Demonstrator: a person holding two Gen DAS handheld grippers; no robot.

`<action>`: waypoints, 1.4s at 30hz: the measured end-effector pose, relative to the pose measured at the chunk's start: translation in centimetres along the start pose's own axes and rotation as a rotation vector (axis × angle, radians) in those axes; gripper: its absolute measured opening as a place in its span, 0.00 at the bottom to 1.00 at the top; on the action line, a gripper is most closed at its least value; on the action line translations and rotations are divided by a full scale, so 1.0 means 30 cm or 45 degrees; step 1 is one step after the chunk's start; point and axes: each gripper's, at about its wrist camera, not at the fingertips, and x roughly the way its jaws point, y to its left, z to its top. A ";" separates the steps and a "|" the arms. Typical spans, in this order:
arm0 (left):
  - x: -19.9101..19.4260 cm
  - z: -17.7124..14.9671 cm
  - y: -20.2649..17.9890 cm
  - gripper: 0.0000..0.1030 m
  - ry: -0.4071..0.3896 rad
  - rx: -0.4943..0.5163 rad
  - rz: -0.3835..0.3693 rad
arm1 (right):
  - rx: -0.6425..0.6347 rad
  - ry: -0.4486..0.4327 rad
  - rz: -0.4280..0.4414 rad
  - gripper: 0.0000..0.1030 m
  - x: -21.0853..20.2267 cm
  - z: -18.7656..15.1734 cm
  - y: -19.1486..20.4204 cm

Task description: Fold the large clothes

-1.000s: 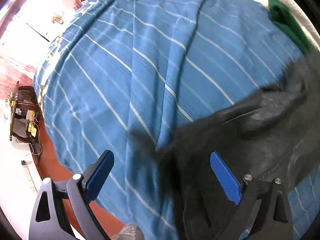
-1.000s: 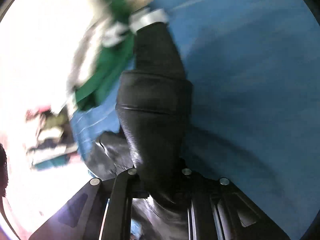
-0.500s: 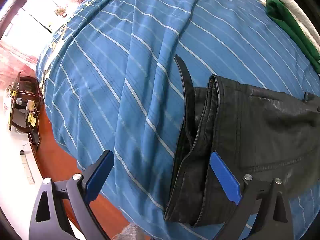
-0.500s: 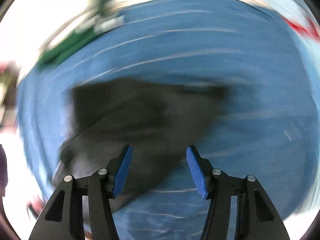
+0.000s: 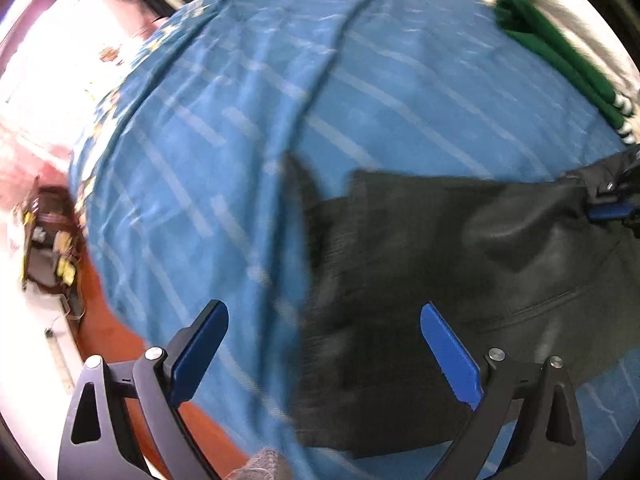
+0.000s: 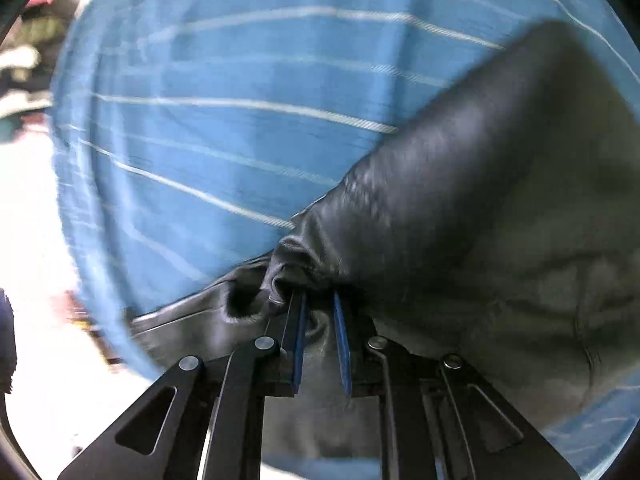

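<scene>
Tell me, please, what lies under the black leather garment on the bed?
The blue striped bedsheet lies under the black leather garment and shows on all sides. The sheet beneath the leather is covered, so anything there is hidden.

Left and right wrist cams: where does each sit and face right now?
Left wrist: on the open left gripper, looking down across the blue striped sheet at the black garment; both blue fingers show.
Right wrist: on the right gripper, close up, shut on the garment's bunched edge.
Shared: garment, sheet; the right gripper appears at the left view's right edge.
</scene>
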 end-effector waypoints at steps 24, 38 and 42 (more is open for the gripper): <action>-0.003 0.115 -0.358 1.00 0.051 0.161 -0.217 | 0.221 -0.509 0.076 0.80 -0.474 -0.191 -0.647; 0.078 -0.049 -0.525 1.00 0.047 0.171 -0.136 | 0.441 -0.590 0.617 0.80 -0.102 -0.261 -1.018; 0.070 -0.051 -0.521 1.00 0.039 0.184 -0.121 | 0.413 -0.608 0.715 0.79 -0.100 -0.190 -0.989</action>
